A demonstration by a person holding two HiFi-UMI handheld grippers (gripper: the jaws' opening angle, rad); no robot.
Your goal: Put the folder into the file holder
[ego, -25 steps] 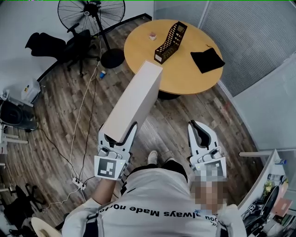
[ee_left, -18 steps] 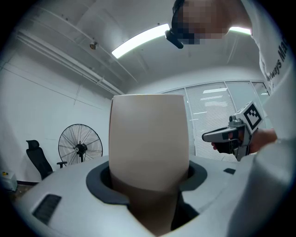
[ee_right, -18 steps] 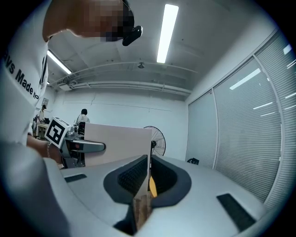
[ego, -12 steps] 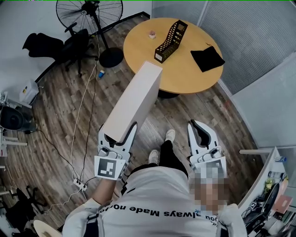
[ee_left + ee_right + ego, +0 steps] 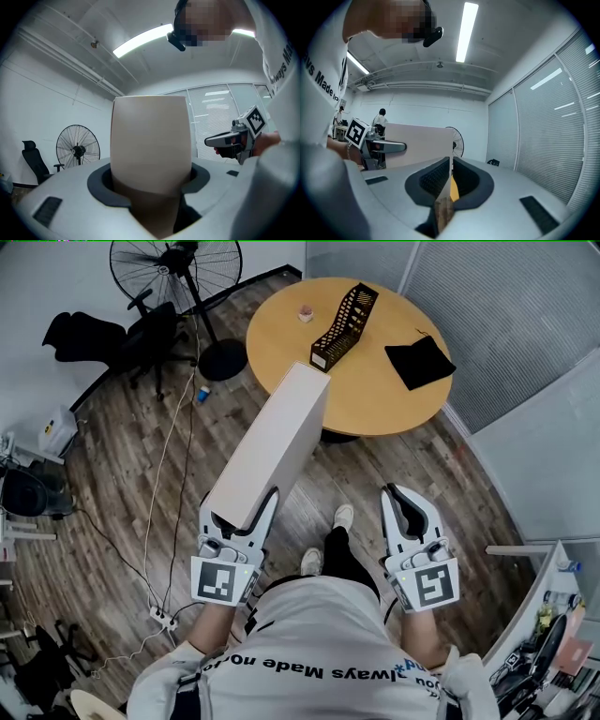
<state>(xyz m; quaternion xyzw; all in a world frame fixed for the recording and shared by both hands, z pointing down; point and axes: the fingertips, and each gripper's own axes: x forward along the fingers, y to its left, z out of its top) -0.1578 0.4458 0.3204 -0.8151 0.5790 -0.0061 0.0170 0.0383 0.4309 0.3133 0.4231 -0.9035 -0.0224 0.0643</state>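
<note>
My left tool [image 5: 239, 508] is clamped on the near end of the beige folder [image 5: 277, 442], which slants away toward one o'clock. The black file holder [image 5: 343, 324] stands empty on the round table [image 5: 375, 395] at twelve o'clock, well apart from the folder. My right tool [image 5: 405, 501] is clenched on nothing.

You have the folder [image 5: 272, 442], a thick, plain cream-beige slab, clamped by its near end between the jaws of your left gripper [image 5: 241, 504]. It stretches away from you, tilted to the right, and in the head view its far end shows against the near edge of the round wooden table [image 5: 375, 395]. The file holder [image 5: 345, 324] is dark with perforated walls; it stands empty on that table, turned diagonally, its near end just past the folder's far corner in that view.
</note>
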